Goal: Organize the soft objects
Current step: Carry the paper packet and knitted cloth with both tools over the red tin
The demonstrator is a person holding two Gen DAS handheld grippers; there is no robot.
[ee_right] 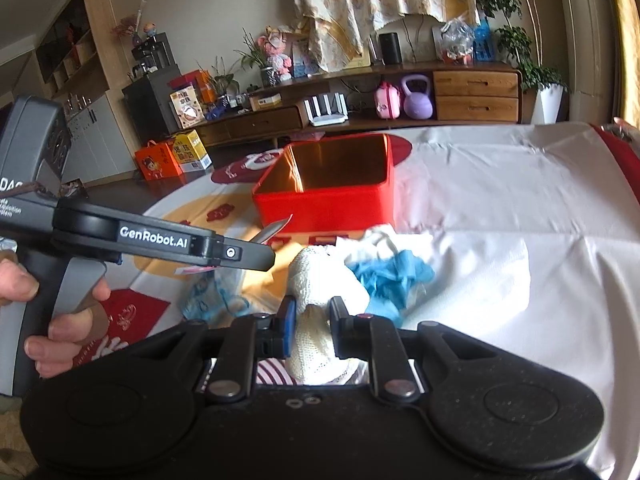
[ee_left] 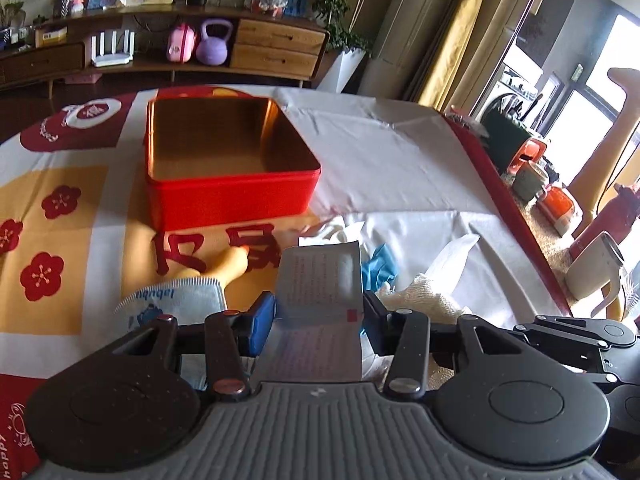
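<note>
1. A flat packet with printed text is clamped between the left tongs and is held above the bench.
2. A cream knitted cloth is clamped by the right tongs, probably so that it can be carried.
3. The red tin stands open just beyond, seemingly to receive the soft things.
4. A blue glove and a white cloth lie loose near the tin.

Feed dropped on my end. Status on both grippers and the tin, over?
Left gripper shut on flat printed packet. Right gripper shut on cream knit cloth. Red tin open, empty. Path to tin clear, over.
</note>
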